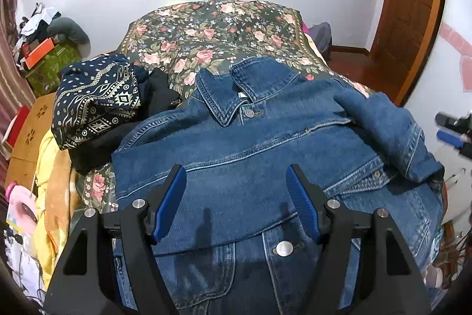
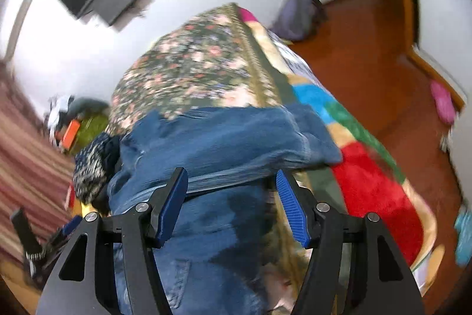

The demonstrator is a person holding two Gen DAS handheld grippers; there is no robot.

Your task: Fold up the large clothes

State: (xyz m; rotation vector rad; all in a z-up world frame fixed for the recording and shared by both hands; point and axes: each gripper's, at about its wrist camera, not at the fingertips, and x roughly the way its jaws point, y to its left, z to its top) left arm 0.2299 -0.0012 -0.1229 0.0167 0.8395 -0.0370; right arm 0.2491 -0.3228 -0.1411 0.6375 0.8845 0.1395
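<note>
A blue denim jacket [image 1: 250, 143] lies front-up on the bed, collar toward the far end, its right sleeve [image 1: 392, 132] folded inward over the body. My left gripper [image 1: 236, 176] is open and empty, hovering above the jacket's chest. My right gripper [image 2: 231, 179] is open and empty above the jacket's right side [image 2: 224, 138]; its view is motion-blurred. The right gripper also shows at the right edge of the left wrist view [image 1: 454, 132].
The bed has a floral bedspread [image 1: 212, 31] and a colourful blanket [image 2: 368, 167] hanging over the right side. A dark patterned cloth [image 1: 97, 99] and black clothes [image 1: 159, 93] lie left of the jacket. Clutter stands at the left wall; wooden floor [image 2: 368, 55] lies to the right.
</note>
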